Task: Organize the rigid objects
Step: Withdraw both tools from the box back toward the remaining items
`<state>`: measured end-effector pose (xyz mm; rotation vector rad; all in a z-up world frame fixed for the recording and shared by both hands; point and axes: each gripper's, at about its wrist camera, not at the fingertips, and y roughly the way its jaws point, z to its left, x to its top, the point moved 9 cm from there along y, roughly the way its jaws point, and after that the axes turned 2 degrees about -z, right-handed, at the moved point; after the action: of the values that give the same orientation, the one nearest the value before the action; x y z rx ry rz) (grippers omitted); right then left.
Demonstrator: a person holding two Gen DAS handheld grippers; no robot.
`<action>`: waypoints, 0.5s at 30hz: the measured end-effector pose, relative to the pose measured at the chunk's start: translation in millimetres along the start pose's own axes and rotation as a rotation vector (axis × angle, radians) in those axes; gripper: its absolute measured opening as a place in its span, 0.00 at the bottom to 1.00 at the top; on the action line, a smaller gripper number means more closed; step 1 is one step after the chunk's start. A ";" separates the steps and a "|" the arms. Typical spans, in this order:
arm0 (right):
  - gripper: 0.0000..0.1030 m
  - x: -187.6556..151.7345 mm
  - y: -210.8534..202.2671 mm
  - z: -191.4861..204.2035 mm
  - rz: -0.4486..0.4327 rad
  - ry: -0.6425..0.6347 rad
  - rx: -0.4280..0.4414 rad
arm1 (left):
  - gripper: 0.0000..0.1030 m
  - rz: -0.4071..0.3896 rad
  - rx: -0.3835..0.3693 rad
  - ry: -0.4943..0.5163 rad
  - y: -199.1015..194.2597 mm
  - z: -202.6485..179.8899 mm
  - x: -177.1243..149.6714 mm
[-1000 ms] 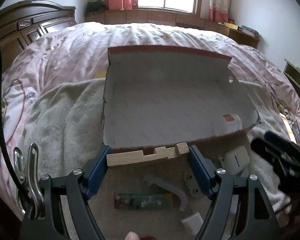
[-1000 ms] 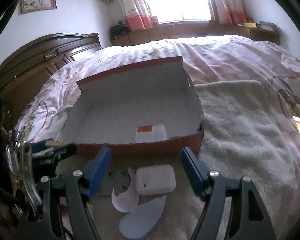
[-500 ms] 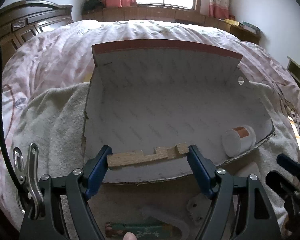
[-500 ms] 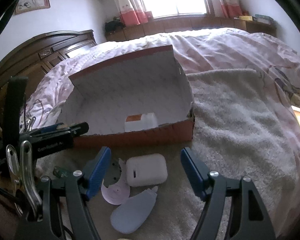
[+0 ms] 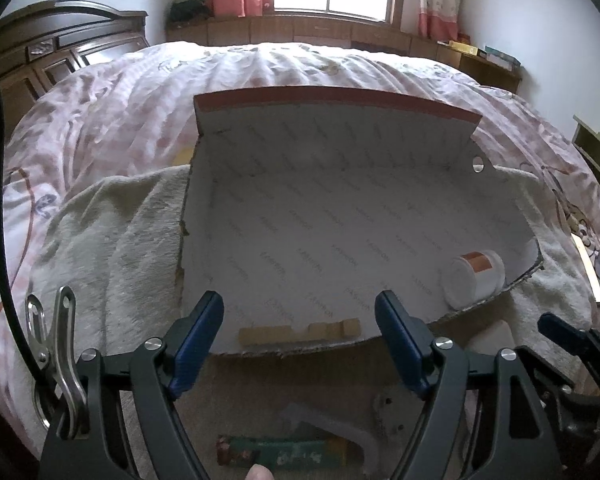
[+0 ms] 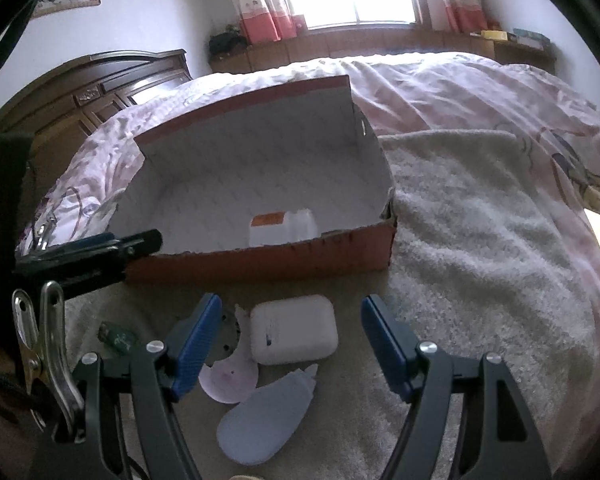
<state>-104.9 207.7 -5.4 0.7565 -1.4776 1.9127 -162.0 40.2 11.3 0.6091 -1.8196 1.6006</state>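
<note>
Notched wooden block (image 5: 299, 333) lies inside the white-lined cardboard box (image 5: 340, 208).

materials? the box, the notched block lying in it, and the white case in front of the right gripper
Box: looks like corrugated cardboard, with a ragged fluted edge along the front wall, red-orange outside and matte white printed lining.
Notched block: apparently unfinished light wood, pale tan and matte with squared cut-outs.
White case: probably moulded plastic, smooth with rounded corners and a faint sheen.
</note>
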 end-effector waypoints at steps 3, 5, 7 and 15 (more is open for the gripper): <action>0.74 -3.3 2.1 0.1 0.016 -0.013 -0.022 | 0.78 -0.007 0.006 -0.008 -9.0 3.0 -2.1; 0.74 -6.1 3.2 2.1 0.029 -0.028 -0.033 | 0.78 -0.010 0.010 -0.011 -16.0 5.7 -5.1; 0.74 -9.2 3.2 4.5 0.039 -0.035 -0.029 | 0.78 -0.011 0.017 -0.012 -22.4 8.7 -8.9; 0.74 -25.4 0.3 17.1 0.074 -0.074 -0.029 | 0.78 -0.005 0.024 -0.020 -42.2 18.4 -26.2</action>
<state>-87.1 188.1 -20.7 0.7766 -1.5953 1.9324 -117.1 14.0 20.7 0.6420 -1.8140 1.6213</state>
